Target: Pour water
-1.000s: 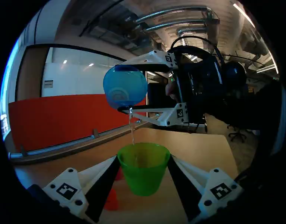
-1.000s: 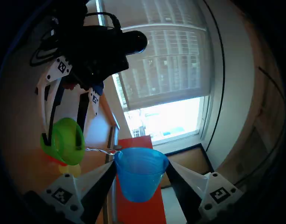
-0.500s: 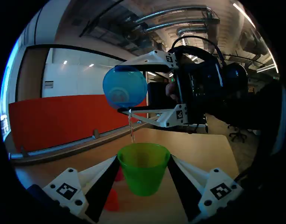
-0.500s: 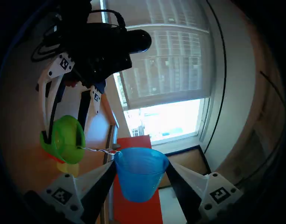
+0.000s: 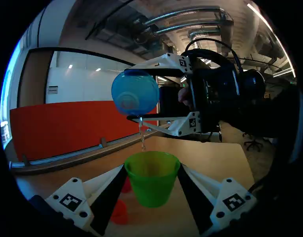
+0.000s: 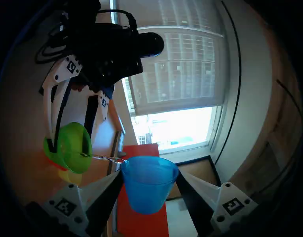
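In the left gripper view my left gripper (image 5: 152,182) is shut on an upright green cup (image 5: 152,183) held above a wooden table (image 5: 214,154). Above it hangs a blue cup (image 5: 135,92), tipped on its side and held by my right gripper (image 5: 140,94), with a thin stream of water (image 5: 142,136) falling into the green cup. In the right gripper view my right gripper (image 6: 149,185) is shut on the blue cup (image 6: 148,183). From its rim the water stream (image 6: 106,158) runs to the green cup (image 6: 71,147), which the left gripper (image 6: 71,142) holds.
Red cups (image 5: 119,209) stand on the table under the green cup. A red wall panel (image 5: 56,126) and a rail run along the far table edge. A bright window with blinds (image 6: 179,91) shows in the right gripper view. An office chair (image 5: 251,142) stands beyond the table.
The blue cup and the right gripper have shifted slightly to the right in the left gripper view. Water keeps running into the green cup, which stays still.
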A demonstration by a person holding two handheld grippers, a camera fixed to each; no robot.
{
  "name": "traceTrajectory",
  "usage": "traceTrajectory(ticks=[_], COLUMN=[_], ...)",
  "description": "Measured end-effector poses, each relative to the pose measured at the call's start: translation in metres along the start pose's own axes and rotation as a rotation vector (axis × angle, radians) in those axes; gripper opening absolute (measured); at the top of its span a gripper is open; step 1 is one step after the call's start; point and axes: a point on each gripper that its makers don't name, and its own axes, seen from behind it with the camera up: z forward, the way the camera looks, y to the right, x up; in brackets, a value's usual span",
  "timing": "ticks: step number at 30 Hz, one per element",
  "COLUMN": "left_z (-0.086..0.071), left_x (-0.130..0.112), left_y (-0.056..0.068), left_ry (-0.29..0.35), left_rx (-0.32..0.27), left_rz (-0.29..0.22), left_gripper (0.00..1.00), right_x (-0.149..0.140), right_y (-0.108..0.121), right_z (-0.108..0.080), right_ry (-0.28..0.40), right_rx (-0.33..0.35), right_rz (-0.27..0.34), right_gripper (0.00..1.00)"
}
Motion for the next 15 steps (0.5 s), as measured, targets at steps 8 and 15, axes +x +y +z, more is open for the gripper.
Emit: traceTrajectory(ticks=[8, 15], left_z=[0.0007, 0.0016], left_x=[0.0008, 0.0018], left_y=[-0.0014, -0.0033], left_ry=[0.002, 0.004], left_rx=[0.003, 0.009], left_rz=[0.000, 0.000], left_gripper=[0.88, 0.87], right_x=[-0.0008, -0.0016], right_y=[0.0011, 0.0009], right_z=[0.0017, 0.0028], right_ry=[-0.002, -0.004], right_rx=[-0.002, -0.004], right_rz=[-0.031, -0.048], right_gripper=[0.93, 0.93])
